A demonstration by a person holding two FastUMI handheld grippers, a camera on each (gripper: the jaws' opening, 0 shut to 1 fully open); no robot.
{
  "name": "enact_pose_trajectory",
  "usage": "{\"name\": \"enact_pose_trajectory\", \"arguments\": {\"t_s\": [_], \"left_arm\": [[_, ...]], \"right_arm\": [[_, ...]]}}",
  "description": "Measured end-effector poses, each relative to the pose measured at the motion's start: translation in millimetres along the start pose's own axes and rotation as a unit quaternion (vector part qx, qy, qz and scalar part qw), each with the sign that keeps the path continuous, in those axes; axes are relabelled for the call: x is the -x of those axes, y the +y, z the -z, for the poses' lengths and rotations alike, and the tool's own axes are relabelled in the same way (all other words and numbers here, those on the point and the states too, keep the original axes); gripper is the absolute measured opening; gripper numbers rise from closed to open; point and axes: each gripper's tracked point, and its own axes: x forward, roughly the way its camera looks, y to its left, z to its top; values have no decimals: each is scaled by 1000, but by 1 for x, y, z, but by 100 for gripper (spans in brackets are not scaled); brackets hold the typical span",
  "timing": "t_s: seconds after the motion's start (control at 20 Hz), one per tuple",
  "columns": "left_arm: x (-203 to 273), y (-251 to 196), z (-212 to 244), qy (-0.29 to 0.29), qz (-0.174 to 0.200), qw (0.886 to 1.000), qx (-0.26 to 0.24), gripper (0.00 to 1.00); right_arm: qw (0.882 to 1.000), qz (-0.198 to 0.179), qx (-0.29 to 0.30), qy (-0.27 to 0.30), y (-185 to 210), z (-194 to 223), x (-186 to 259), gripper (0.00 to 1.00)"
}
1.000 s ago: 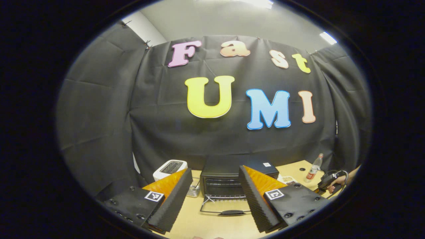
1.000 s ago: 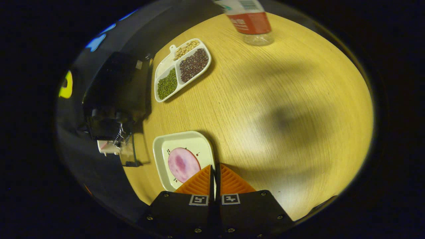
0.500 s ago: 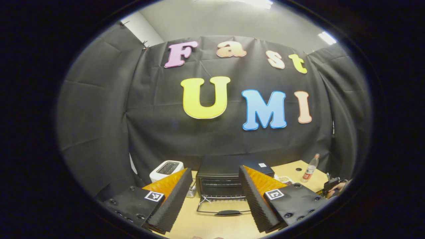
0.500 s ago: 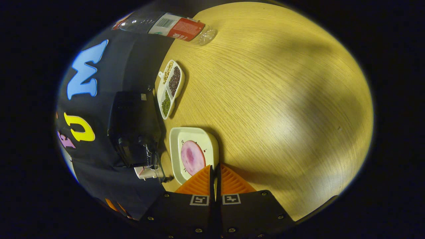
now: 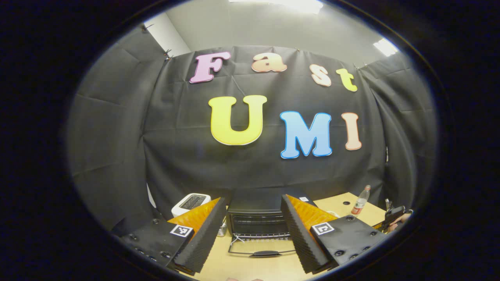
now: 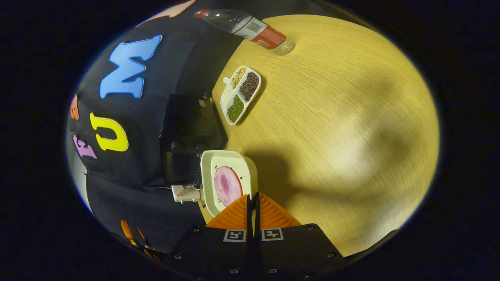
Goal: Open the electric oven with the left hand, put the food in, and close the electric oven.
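Two tools — left tool (image 5: 254,230) spread wide, right tool (image 6: 253,201) clamped on one plate (image 6: 250,171) — face one oven (image 5: 259,218).

The left gripper view looks level across the table from well back, facing the oven (image 5: 259,218) framed between its spread fingers, with the bottle (image 5: 359,200) beyond the right finger. The right gripper view looks steeply down, close over the table (image 6: 332,128), rolled sideways. Both views share the oven (image 6: 191,136), the bottle (image 6: 250,29) and the tabletop.
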Motion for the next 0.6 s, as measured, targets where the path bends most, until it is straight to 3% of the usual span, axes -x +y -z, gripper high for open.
{"name": "enact_pose_trajectory", "arguments": {"t_s": [0.3,0.6], "left_arm": [[-5,18,2,-4,22,1000,6,92],[-2,58,7,-2,18,1000,16,98]], "right_arm": [[1000,-13,6,-17,62,40,-10,0],[997,-11,-32,-63,118,64,-47,0]]}}
